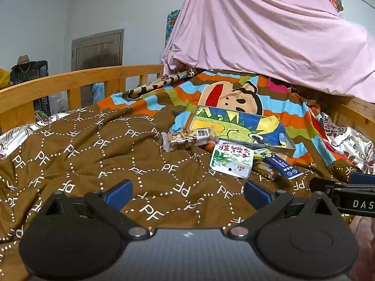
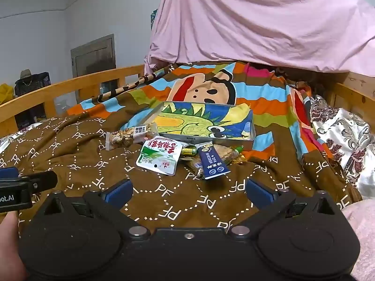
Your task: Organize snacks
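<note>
Both tools I'm running stand with jaws wide apart and nothing between them: left tool [image 1: 187, 190] and right tool [image 2: 188, 190], hovering over the brown quilt [image 1: 93, 154]. Ahead of them lie the snacks: nut bar [image 2: 131, 134], white pouch [image 2: 160, 155], blue packet [image 2: 212, 161]. Just beyond sits the tin box [image 2: 204, 121].

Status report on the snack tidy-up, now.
Left gripper and right gripper open, empty, short of the pile. Snack packets loose on the brown quilt, none in the tray. Nothing blocking.
</note>
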### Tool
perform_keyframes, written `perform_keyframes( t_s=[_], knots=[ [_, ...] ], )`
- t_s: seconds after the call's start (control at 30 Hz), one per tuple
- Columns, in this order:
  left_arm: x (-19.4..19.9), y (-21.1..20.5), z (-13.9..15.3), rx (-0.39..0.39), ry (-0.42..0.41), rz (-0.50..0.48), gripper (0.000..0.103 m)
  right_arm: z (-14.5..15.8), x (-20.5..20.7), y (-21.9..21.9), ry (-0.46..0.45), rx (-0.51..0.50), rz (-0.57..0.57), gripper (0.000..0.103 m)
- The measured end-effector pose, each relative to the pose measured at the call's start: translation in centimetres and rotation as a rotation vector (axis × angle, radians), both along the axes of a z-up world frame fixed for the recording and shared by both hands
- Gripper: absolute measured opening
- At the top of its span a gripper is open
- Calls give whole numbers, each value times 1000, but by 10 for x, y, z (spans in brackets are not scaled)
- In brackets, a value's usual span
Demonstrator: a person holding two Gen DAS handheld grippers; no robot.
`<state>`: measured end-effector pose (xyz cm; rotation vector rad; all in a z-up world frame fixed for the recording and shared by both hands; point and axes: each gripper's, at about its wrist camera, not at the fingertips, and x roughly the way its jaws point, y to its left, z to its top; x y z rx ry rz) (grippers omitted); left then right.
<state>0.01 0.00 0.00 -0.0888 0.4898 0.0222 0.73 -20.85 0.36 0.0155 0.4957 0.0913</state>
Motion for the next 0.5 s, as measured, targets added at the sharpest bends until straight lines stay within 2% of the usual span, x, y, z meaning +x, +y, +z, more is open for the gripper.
perform_keyframes(
  t_s=[0.5],
  knots=[
    [0, 0, 0, 0, 0, -1, 103, 0, 0, 0, -1, -12, 0, 103]
  ],
)
